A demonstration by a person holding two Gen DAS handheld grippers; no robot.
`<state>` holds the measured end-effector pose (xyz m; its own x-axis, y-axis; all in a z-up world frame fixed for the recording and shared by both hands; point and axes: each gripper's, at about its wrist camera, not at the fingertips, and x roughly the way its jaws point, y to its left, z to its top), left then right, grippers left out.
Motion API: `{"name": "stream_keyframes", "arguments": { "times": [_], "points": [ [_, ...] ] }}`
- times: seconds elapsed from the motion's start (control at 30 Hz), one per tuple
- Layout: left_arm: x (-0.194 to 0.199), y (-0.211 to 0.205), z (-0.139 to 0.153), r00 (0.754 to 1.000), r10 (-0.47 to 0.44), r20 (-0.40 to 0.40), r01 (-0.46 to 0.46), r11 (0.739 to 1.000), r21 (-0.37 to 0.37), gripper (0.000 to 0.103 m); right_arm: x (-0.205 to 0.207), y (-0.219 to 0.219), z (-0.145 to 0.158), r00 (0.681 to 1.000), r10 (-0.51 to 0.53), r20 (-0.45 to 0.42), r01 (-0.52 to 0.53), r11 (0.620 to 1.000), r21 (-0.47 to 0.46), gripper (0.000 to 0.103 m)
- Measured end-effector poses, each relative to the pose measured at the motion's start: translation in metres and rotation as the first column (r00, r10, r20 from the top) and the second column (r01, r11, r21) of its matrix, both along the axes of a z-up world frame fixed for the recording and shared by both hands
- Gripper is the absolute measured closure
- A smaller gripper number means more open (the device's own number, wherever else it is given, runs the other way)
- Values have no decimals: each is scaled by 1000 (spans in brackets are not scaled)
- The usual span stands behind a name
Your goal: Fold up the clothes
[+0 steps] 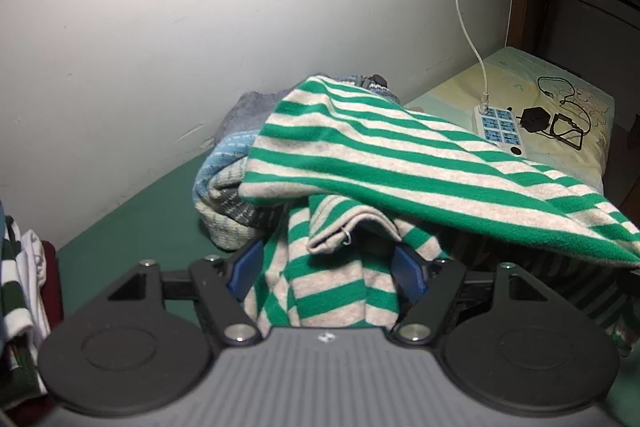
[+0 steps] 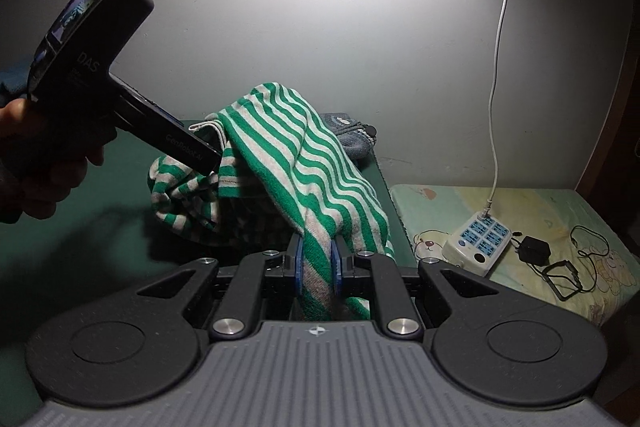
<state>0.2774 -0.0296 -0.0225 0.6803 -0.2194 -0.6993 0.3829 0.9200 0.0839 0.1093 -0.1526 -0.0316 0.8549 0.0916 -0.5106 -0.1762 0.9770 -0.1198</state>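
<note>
Green-striped shirt (image 2: 304,163) hangs stretched between both tools, right gripper (image 2: 316,267) pinched tight on it, left gripper (image 1: 324,267) wider, probably only loosely holding bunched fabric.

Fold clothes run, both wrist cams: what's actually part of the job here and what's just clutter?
Job:
- green-and-grey striped knit garment, gripped by both claws
- left claw, right claw
- blue-grey knit clothes heap behind it
- stack of clothes at left edge

Clutter:
- white power strip with blue sockets and its white cable
- black plug adapter with cord
</note>
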Motion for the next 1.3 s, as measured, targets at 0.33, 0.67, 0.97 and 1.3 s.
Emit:
{"name": "stream_keyframes", "arguments": {
  "times": [0.33, 0.67, 0.97, 1.3],
  "points": [
    [-35, 1, -2, 993, 110, 49, -107, 993, -59, 77, -16, -7, -6, 999, -38, -24, 38, 999, -15, 89],
    [-124, 17, 3, 983, 183, 24, -180, 979, -101, 83, -52, -17, -5, 997, -1, -78, -1, 1000, -24, 89],
    [-217, 16, -18, 976, 210, -61, -214, 974, -68, 90, -108, -18, -19, 984, 55, -167, -66, 996, -58, 89],
    [-270, 19, -25, 966, 240, -93, -246, 968, -55, 92, -154, -13, -26, 971, 127, -200, -149, 984, -97, 91]
  ]
}}
